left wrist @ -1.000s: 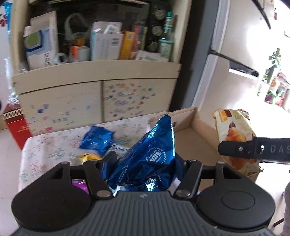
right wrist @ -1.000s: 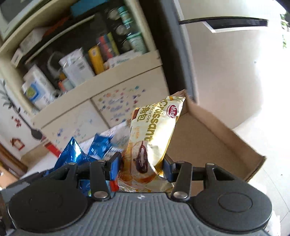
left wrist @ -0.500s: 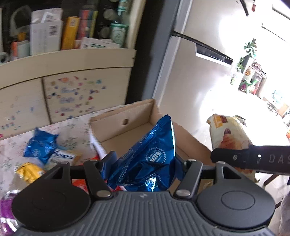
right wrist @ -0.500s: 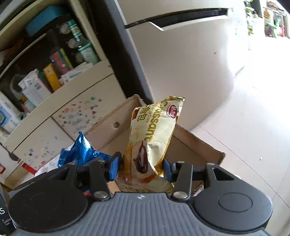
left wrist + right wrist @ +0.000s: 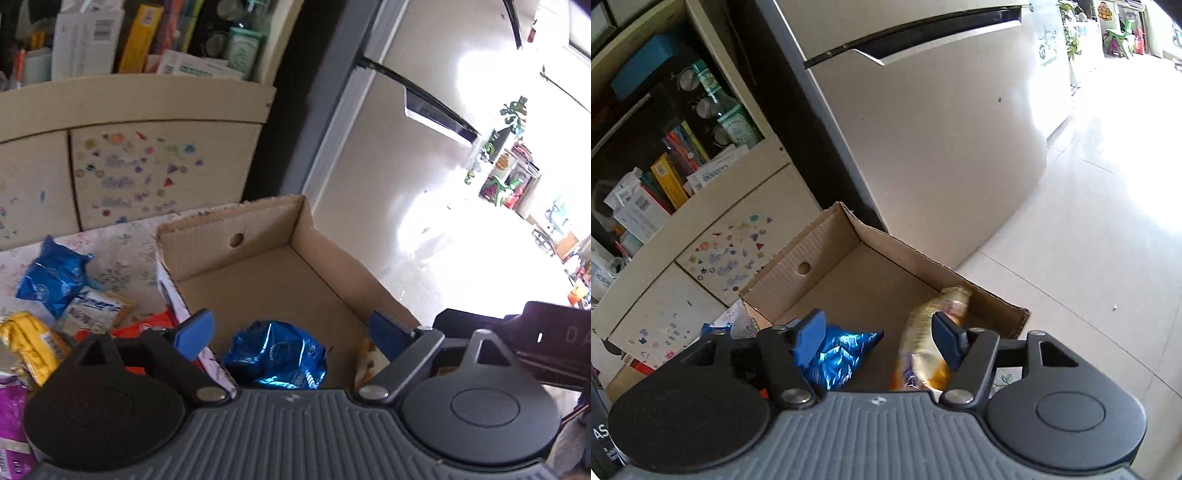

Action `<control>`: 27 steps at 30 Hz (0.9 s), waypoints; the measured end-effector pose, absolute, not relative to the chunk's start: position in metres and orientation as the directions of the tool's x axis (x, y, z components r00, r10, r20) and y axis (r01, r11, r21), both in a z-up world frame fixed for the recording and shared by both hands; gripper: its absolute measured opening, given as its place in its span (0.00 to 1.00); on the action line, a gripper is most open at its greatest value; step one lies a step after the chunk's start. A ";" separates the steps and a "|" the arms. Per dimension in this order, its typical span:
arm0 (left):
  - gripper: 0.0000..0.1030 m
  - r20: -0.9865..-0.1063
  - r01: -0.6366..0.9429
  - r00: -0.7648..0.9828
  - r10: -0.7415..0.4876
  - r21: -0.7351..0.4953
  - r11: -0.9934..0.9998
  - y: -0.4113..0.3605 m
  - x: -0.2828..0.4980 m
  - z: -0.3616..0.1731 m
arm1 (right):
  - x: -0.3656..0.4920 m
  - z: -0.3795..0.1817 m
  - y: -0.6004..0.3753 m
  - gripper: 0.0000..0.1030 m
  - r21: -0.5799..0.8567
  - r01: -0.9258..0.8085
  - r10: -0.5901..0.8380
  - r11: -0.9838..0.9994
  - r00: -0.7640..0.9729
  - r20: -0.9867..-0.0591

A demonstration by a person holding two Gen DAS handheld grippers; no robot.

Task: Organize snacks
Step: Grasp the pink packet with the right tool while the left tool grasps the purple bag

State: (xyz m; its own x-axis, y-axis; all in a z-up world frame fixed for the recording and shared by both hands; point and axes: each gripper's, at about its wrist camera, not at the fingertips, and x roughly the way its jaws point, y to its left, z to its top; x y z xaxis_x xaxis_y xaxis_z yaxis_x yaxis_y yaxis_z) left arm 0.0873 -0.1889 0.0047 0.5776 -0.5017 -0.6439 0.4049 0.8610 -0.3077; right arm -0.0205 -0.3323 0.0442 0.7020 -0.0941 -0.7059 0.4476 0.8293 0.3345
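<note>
I am in a home, in its kitchen or dining corner. Ahead of my tongs stands a cream cupboard (image 5: 133,99) with sticker-covered doors (image 5: 731,254), its shelf crammed with boxes and a bottle (image 5: 733,118). To the right rises a steel fridge (image 5: 923,129), with tiled floor (image 5: 1089,258) beyond it.

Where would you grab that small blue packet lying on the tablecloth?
Probably across the puffy middle of the small blue packet, coming down from above: it lies flat on the tablecloth, and its crimped ends look too thin to pinch.
</note>
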 end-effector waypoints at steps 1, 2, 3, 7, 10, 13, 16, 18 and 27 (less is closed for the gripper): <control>0.90 -0.644 0.397 0.582 -0.496 -0.307 0.865 -0.185 0.087 0.008 | -0.020 0.045 -0.332 0.69 0.338 0.439 -0.088 0.833 0.707 -0.702; 0.90 -0.645 0.392 0.586 -0.491 -0.304 0.868 -0.182 0.087 0.011 | -0.020 0.045 -0.331 0.69 0.340 0.430 -0.081 0.837 0.711 -0.699; 0.91 -0.646 0.388 0.589 -0.485 -0.300 0.871 -0.179 0.087 0.014 | -0.020 0.045 -0.330 0.69 0.340 0.421 -0.075 0.841 0.713 -0.698; 0.91 -0.660 0.373 0.604 -0.447 -0.262 0.890 -0.163 0.086 0.023 | -0.020 0.046 -0.324 0.69 0.347 0.383 -0.040 0.856 0.719 -0.694; 0.91 -0.672 0.364 0.611 -0.418 -0.230 0.902 -0.150 0.083 0.028 | -0.019 0.046 -0.315 0.69 0.340 0.337 -0.010 0.878 0.723 -0.691; 0.92 -0.695 0.344 0.602 -0.392 -0.217 0.914 -0.134 0.081 0.031 | -0.018 0.048 -0.301 0.69 0.319 0.277 0.018 0.906 0.729 -0.684; 0.92 -0.716 0.322 0.599 -0.359 -0.195 0.927 -0.118 0.077 0.032 | -0.018 0.049 -0.289 0.69 0.311 0.216 0.058 0.925 0.732 -0.679; 0.92 -0.728 0.303 0.596 -0.339 -0.188 0.934 -0.107 0.075 0.033 | -0.018 0.049 -0.280 0.69 0.304 0.179 0.080 0.936 0.731 -0.678; 0.92 -0.766 0.228 0.588 -0.260 -0.151 0.962 -0.052 0.064 0.029 | -0.018 0.036 -0.241 0.70 0.272 0.036 0.177 0.962 0.674 -0.717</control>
State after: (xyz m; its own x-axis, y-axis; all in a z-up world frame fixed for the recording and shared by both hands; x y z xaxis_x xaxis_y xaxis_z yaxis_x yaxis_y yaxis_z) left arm 0.0636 -0.0524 0.0291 0.5885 -0.2599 -0.7656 0.2280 0.9618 -0.1513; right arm -0.0175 -0.2412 0.0364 0.6744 0.1771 -0.7168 0.0361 0.9617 0.2716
